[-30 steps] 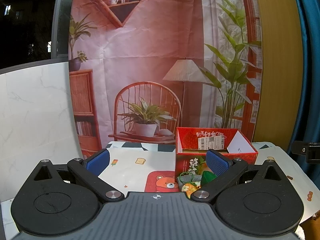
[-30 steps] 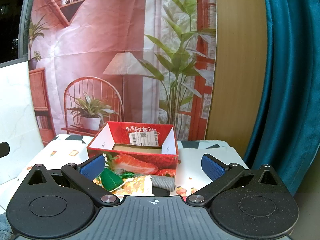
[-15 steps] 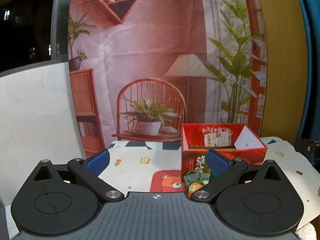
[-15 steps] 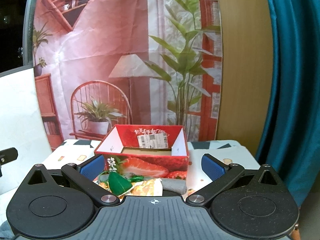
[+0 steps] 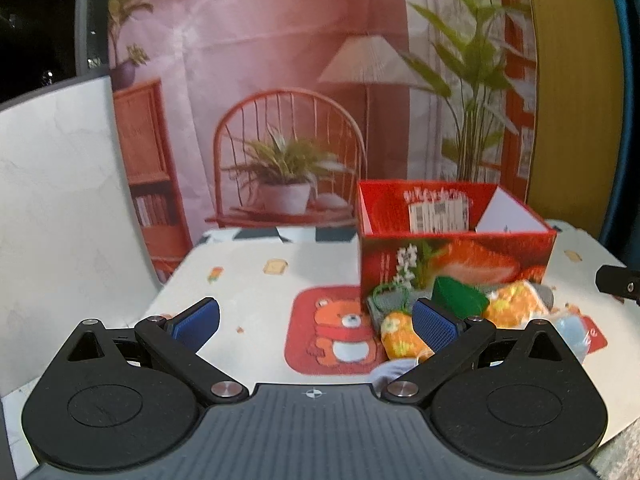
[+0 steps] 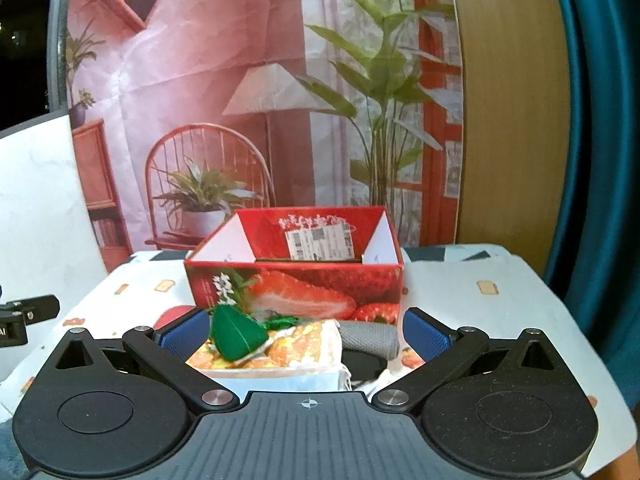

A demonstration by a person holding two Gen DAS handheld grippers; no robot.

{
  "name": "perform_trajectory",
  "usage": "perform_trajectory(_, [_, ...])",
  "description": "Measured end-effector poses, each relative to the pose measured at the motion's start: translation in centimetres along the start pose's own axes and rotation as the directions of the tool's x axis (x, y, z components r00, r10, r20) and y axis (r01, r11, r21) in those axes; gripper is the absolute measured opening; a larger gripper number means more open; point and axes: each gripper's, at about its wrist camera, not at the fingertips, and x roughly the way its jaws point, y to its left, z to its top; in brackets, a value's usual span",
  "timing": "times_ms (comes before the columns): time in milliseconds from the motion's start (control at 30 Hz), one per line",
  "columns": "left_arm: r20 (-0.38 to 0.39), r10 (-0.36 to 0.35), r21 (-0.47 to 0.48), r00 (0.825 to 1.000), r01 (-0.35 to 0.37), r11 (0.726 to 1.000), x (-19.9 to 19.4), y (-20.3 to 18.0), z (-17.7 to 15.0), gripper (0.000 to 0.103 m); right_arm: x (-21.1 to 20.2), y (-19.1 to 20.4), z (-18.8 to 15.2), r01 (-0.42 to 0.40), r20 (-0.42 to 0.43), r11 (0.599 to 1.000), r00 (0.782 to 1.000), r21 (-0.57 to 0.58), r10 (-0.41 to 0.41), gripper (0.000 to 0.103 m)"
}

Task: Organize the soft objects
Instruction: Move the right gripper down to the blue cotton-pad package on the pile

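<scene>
Two hand-held grippers face a red strawberry-printed box (image 6: pixel 294 290) on a worktop (image 5: pixel 248 280) covered by a cartoon-print cloth. The left gripper (image 5: pixel 316 322) hangs with its blue pads spread wide and nothing between them. The right gripper (image 6: pixel 306 332) is likewise wide open, empty, directly in front of the pile.

The soft objects lie heaped against the near wall of the box, none inside it as far as the views show. From the right wrist camera, a green pouch (image 6: pixel 236 334) sits on top of an orange floral cloth (image 6: pixel 296 346), with a grey roll (image 6: pixel 370 336) just behind, touching the box front. A pale blue piece (image 6: pixel 280 384) is cut off by the gripper body. From the left wrist camera, an orange floral bundle (image 5: pixel 398 336) is partly hidden by the left gripper's right pad, and a grey-and-green item (image 5: pixel 390 300) beside it is too blurred to identify.

The box stands open at the top; its floor is hidden by the near wall, and only a barcode label (image 6: pixel 318 242) on the far inner wall shows. The label text is unreadable. A printed room backdrop (image 6: pixel 240 80) hangs behind the worktop.
</scene>
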Motion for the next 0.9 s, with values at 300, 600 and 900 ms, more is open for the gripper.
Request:
perform_trajectory(300, [-0.096, -0.045, 0.000, 0.994, 0.045, 0.999, 3.2, 0.0, -3.0, 0.103, 3.1, -0.6, -3.3, -0.010, -0.088, 1.000, 0.996, 0.005, 0.011, 0.103])
perform_trajectory(600, [-0.160, -0.119, -0.001, 0.980, 0.121, 0.993, 5.2, -1.2, -5.1, 0.103, 5.5, 0.3, -6.4, -0.042, -0.173, 0.995, 0.984, -0.088, 0.026, 0.101])
perform_trajectory(900, [-0.203, -0.172, -0.031, 0.964, 0.169, 0.985, 6.6, -1.6, -6.2, 0.103, 8.7, 1.7, -9.4, -0.111, -0.298, 0.974, 0.953, -0.198, 0.048, 0.086])
